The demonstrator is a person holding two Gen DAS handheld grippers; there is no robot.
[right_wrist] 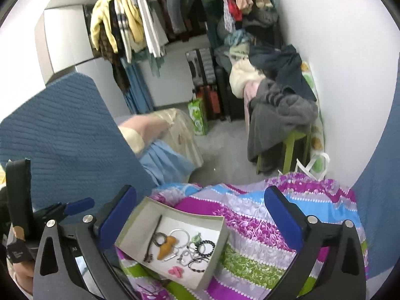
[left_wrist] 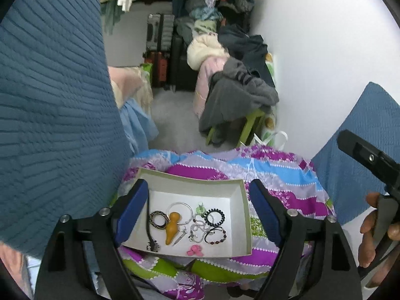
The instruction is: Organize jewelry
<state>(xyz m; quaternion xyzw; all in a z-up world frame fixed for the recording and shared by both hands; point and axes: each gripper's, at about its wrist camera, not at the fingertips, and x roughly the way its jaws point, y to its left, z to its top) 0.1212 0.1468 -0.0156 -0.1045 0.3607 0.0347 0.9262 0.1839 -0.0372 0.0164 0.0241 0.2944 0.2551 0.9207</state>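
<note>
A shallow white box (left_wrist: 225,185) (right_wrist: 140,222) sits on a colourful patterned quilt. It holds an orange gourd pendant (left_wrist: 172,227) (right_wrist: 166,248), a silver hoop (left_wrist: 181,206), bead bracelets (left_wrist: 215,216) (right_wrist: 206,246), a black cord necklace (left_wrist: 148,225), a black ring, and a pink bow clip (left_wrist: 194,250) (right_wrist: 175,272). My left gripper (left_wrist: 200,212) is open above the box, its blue pads either side of it, empty. My right gripper (right_wrist: 200,215) is open and empty, over the box's right half. The right gripper's body also shows at the right edge of the left wrist view (left_wrist: 370,160).
The quilt (left_wrist: 287,175) (right_wrist: 275,215) covers the surface under the box. Blue quilted panels (left_wrist: 50,100) (right_wrist: 62,130) stand left and right. Beyond are a clothes pile on a green stool (left_wrist: 237,95), suitcases (left_wrist: 160,50) and hanging clothes (right_wrist: 130,25).
</note>
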